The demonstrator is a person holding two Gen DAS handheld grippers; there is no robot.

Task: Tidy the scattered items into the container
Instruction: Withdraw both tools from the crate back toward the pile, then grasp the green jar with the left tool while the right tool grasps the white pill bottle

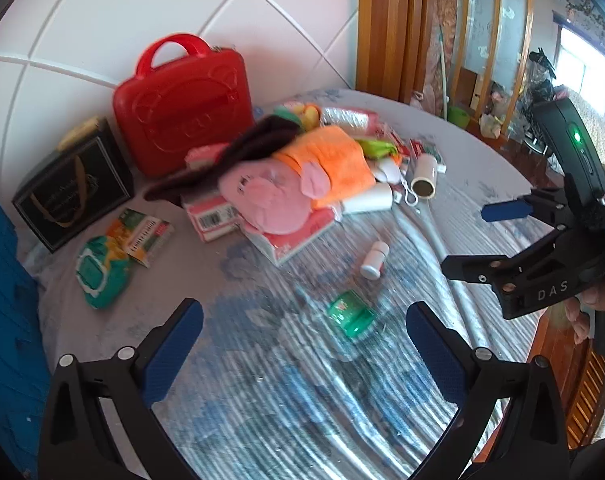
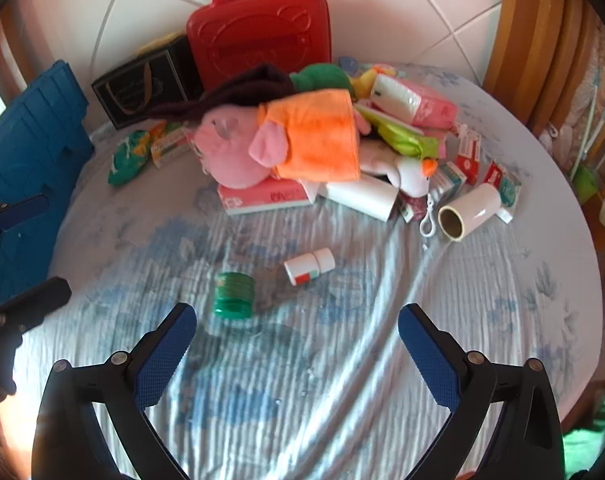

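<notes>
Where the blue crate (image 2: 26,148) stands at the left edge of the round surface (image 2: 502,320), its ribbed wall just beside the cloth, the scattered things lie to its right in a heap and in loose singles. A pink plush pig (image 2: 238,148) in an orange cloth (image 2: 318,140) tops the heap, resting on a pink tissue box (image 2: 262,198), with a dark brown cloth (image 2: 238,88) draped behind it. Packs of tissues (image 2: 414,104), a lime green packet (image 2: 406,136), a white plush duck (image 2: 412,174) and several small red and green cartons (image 2: 468,156) crowd the heap's right side. A white roll (image 2: 468,212) with a cardboard core lies on its side at the heap's near right edge.

Nearer the grippers and well apart from the heap, a green jar (image 2: 233,294) and a small white bottle (image 2: 309,266) lie on their sides, near each other but not touching. A green wipes pack (image 1: 102,276) and an orange sachet (image 1: 142,236) lie left of the heap, near the crate.

A red case (image 2: 258,36) with a handle stands upright against the tiled wall behind the heap, a black box (image 2: 142,84) just beside it.

The left gripper (image 1: 302,344) hovers over the striped cloth with its jaws wide and empty, the green jar between and beyond them. The right gripper (image 2: 296,348) likewise has wide, empty jaws above the cloth; a hand (image 1: 586,312) holds it.
</notes>
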